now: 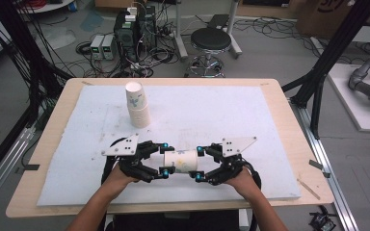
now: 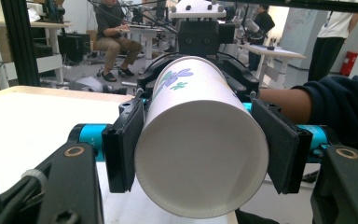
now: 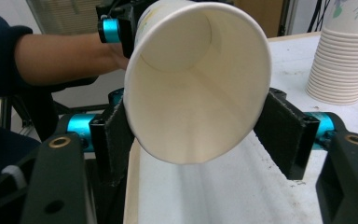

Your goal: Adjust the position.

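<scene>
The table (image 1: 279, 96) carries a white foam mat (image 1: 221, 115), the reference landmark for all positions below. A stack of paper cups (image 1: 138, 107) stands upside down on the far-left part of the mat; a floral print shows on its top cup, and no writing can be read on it.

The paper cup (image 1: 180, 160) lies on its side above the near-centre edge of the mat, held off the surface between the two grippers. Its long axis runs parallel to the mat's near edge. In the left gripper view the closed base (image 2: 200, 158) faces the camera; in the right gripper view the open mouth (image 3: 186, 84) faces the camera. The base therefore points to the mat's left end and the mouth to its right end. A green and purple floral print (image 2: 173, 79) marks the cup wall. No brand, label or lettering is legible.

The left gripper (image 1: 163, 158) is closed on the base end, both pads pressed against the wall. The right gripper (image 1: 198, 163) sits at the mouth end; its left pad (image 3: 119, 140) touches the rim region and its right pad (image 3: 284, 130) lies against the wall, with the rim slightly ovalled.
</scene>
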Demonstrator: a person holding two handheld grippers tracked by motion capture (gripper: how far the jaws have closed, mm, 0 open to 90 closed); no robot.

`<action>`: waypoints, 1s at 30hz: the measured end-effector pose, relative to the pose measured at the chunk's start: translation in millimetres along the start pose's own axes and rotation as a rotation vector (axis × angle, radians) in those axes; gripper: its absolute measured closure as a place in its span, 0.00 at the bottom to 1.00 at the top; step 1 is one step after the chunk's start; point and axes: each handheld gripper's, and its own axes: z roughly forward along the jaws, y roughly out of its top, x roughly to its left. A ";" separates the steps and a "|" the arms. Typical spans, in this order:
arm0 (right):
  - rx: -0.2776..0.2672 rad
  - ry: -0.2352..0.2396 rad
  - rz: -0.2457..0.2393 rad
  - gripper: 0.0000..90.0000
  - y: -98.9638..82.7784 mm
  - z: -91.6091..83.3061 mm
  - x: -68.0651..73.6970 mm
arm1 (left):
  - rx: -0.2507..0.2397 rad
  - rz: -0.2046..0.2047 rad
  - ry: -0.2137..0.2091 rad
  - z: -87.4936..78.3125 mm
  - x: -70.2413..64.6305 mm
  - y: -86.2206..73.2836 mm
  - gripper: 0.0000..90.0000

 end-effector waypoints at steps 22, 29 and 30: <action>0.186 -0.073 0.031 0.40 10.7 -1.2 -5.5 | 0.306 -0.018 0.123 2.0 0.9 9.4 0.18; 0.338 -0.072 -0.017 0.40 25.2 12.7 -7.9 | 0.420 0.024 0.118 8.5 2.8 17.8 0.18; 0.355 -0.071 -0.029 0.40 27.1 14.6 -8.1 | 0.432 0.023 0.119 9.4 3.0 18.5 0.18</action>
